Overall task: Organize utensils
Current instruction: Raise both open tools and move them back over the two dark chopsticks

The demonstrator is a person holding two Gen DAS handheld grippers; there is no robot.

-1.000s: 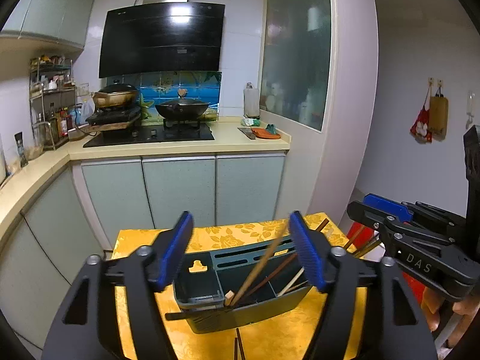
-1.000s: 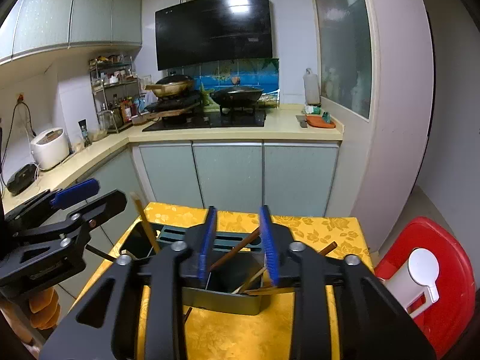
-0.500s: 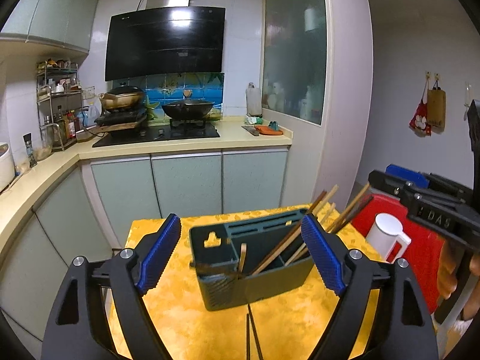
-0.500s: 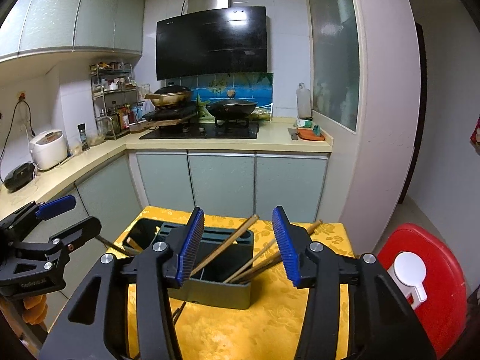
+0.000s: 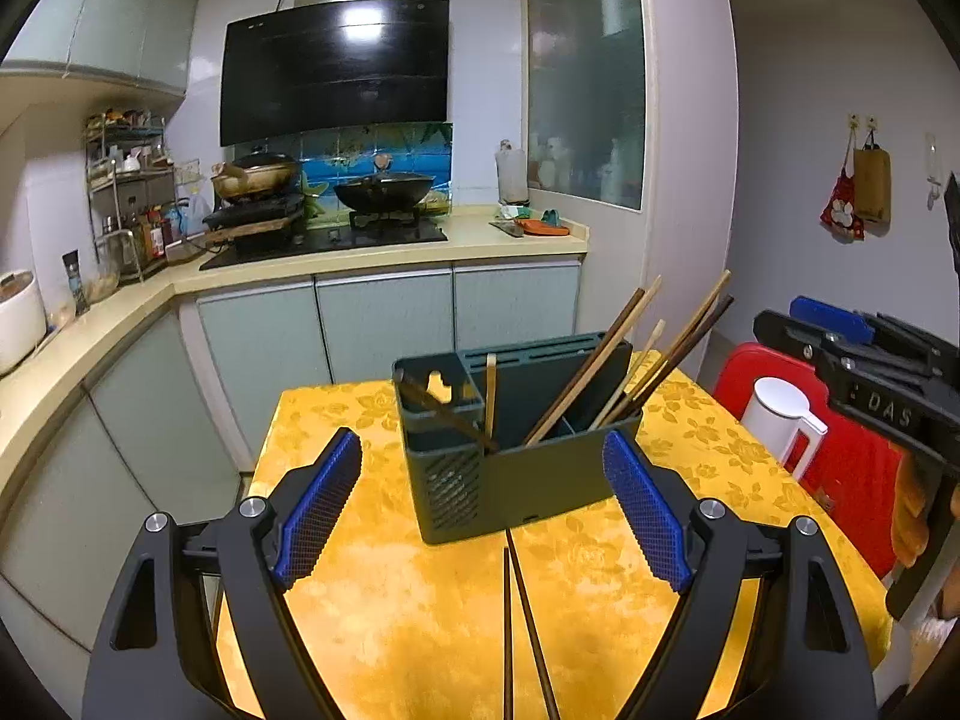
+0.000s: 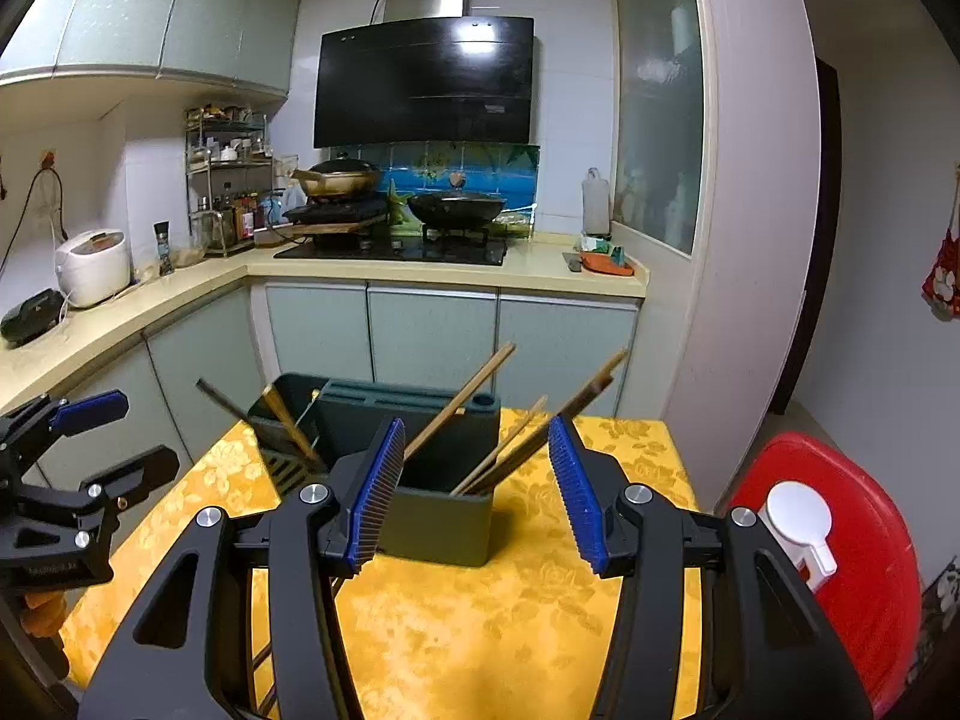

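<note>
A dark green utensil holder (image 5: pixel 510 468) stands on the yellow-clothed table (image 5: pixel 420 612), also in the right wrist view (image 6: pixel 432 480). Several wooden chopsticks (image 5: pixel 624 360) lean out of its compartments to the right, and they show in the right wrist view too (image 6: pixel 528 426). Two dark chopsticks (image 5: pixel 516 624) lie flat on the cloth in front of it. My left gripper (image 5: pixel 483 510) is open and empty, just in front of the holder above those two. My right gripper (image 6: pixel 474 492) is open and empty, held back from the holder's right end.
A red stool (image 6: pixel 852 546) with a white lidded cup (image 5: pixel 780 420) stands right of the table. Kitchen cabinets and a counter (image 5: pixel 384 252) with a stove run behind and to the left. The table's edges are near on all sides.
Both grippers have pulled back from the holder and opened wider. The right gripper's jaws, which were close around a chopstick, now stand apart and empty. More chopsticks now stand in the holder.
</note>
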